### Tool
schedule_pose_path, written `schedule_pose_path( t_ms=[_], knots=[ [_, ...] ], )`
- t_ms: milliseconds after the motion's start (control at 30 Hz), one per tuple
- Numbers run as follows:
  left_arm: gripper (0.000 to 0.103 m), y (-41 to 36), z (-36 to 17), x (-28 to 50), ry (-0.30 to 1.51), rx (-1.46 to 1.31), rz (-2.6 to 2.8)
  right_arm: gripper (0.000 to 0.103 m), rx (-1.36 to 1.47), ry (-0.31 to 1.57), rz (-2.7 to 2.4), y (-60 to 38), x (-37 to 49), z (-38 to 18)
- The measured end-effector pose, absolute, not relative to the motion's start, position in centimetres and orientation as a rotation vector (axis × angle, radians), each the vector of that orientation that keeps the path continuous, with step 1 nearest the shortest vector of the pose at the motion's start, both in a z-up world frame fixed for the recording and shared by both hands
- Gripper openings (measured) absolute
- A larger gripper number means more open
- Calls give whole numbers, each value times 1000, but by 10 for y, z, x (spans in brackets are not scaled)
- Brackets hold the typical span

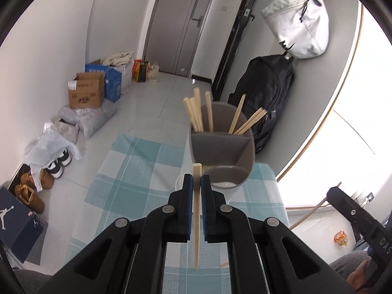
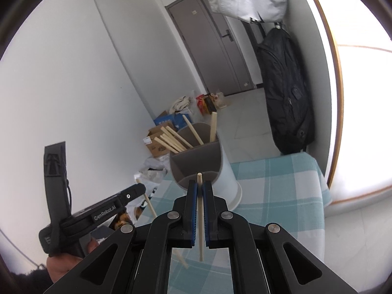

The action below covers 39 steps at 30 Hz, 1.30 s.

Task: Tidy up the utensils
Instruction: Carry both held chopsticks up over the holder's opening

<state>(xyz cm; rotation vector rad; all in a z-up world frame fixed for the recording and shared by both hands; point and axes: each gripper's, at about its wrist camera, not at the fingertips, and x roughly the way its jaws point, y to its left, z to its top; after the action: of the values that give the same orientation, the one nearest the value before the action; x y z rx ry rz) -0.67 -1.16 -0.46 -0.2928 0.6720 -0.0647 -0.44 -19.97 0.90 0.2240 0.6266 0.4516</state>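
Each claw is carrying one chopstick toward the holder, so the step in hand looks like the drop-off stage of sorting the utensils. The left claw [image 1: 196, 183] is clamped narrow on a chopstick [image 1: 196, 220] that stands nearly upright between its blue pads, its blunt top poking out just above the fingertips and its thin end hanging below, over the checked cloth [image 1: 127, 166]. Straight ahead of this claw and a little beyond its tips stands the grey holder [image 1: 247, 147], with an open near compartment closest to the claw and a far compartment, past a divider, already holding a bunch of chopsticks [image 1: 196, 115]. The right claw [image 2: 200, 189] is likewise closed tight on its own chopstick [image 2: 200, 220], upright between the pads, with the same holder [image 2: 215, 156] directly ahead and slightly above the tips. Both claws point forward and moderately downward, side by side; from the right wrist view the left claw shows low on the left with a hand [image 2: 63, 262] wrapped round its grip. The next move probably calls for lifting each stick's lower end clear of the holder's rim, centring it over a compartment, then letting go. One more stick [image 2: 181, 257] appears to lie on the cloth beneath the right claw.
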Motion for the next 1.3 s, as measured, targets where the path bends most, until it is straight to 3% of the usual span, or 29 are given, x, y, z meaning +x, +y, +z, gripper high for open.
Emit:
schedule_pose_path(
  t_ms=[500, 1000, 1300],
  knots=[
    [2, -13, 41, -1, 621, -263, -127, 4, 167, 573, 456, -192, 23, 58],
    [2, -17, 132, 23, 536, -245, -181, 4, 136, 471, 471, -185, 82, 137],
    [2, -7, 140, 54, 540, -233, -169, 4, 114, 448, 465, -169, 133, 152]
  ],
)
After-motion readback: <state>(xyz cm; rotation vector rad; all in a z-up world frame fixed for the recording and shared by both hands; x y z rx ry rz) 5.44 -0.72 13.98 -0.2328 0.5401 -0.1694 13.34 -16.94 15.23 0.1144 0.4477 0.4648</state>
